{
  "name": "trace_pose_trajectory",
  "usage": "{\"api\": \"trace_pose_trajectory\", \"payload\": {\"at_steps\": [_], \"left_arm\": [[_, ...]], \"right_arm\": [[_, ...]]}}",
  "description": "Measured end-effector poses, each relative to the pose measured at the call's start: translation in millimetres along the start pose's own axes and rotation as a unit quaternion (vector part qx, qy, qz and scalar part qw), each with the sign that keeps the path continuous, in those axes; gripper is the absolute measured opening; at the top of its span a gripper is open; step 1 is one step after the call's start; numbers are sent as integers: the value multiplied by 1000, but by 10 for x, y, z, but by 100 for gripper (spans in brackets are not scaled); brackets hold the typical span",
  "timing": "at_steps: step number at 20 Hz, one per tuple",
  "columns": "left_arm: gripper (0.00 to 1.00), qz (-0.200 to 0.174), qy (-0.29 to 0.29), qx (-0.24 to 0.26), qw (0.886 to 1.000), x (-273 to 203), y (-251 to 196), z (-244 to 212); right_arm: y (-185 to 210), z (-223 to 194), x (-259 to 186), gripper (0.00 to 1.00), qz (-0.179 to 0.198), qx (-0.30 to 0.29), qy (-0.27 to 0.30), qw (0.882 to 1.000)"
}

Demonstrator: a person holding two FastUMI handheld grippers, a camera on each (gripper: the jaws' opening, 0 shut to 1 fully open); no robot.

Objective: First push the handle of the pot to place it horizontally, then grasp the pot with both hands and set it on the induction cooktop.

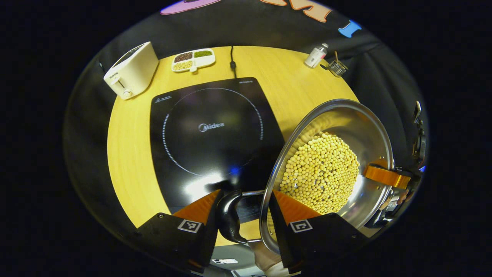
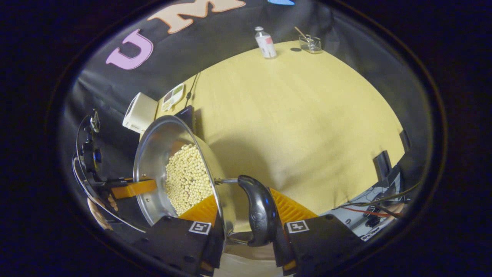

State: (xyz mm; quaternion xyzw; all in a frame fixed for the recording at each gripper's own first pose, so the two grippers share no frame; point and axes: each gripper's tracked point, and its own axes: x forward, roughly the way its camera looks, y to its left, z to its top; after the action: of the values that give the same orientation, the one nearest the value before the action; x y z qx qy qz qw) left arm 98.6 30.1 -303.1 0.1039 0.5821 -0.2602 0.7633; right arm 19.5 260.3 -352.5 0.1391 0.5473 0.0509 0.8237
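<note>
A: Steel pot (image 1: 338,161) full of soybeans (image 1: 321,179), lifted and tilted beside the induction cooktop (image 1: 211,134), above the table (image 1: 292,80). Could spill if tipped further.

B: Yep. Side handles in line, gripper to gripper. Left hand-held gripper (image 1: 244,206) clamped on one black handle (image 1: 229,217), right hand-held gripper (image 2: 246,215) clamped on the other (image 2: 261,211).

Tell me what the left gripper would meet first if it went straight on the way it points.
The left gripper clamps the pot by its black handle; beyond that, its line runs onto the induction cooktop, though height above the glass is unclear.
</note>
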Motion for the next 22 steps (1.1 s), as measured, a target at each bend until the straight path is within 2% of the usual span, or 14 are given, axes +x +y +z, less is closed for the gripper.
{"api": "trace_pose_trajectory", "payload": {"at_steps": [4,12,17,18,22], "left_arm": [[69,12,-15,-8,1000,-101,383,43],[67,56,-50,-6,997,-208,966,332],[69,80,-55,-15,995,-199,1242,468],[69,83,-54,-18,995,-164,1286,498],[68,94,-48,-23,994,-45,1438,578]], "right_arm": [[371,83,147,51,2,-17,-11,1000],[939,321,523,51,33,-30,-13,999],[1181,506,788,51,42,-40,-19,998],[1212,535,846,56,42,-41,-19,998],[1311,620,1082,56,44,-44,-10,998]]}}
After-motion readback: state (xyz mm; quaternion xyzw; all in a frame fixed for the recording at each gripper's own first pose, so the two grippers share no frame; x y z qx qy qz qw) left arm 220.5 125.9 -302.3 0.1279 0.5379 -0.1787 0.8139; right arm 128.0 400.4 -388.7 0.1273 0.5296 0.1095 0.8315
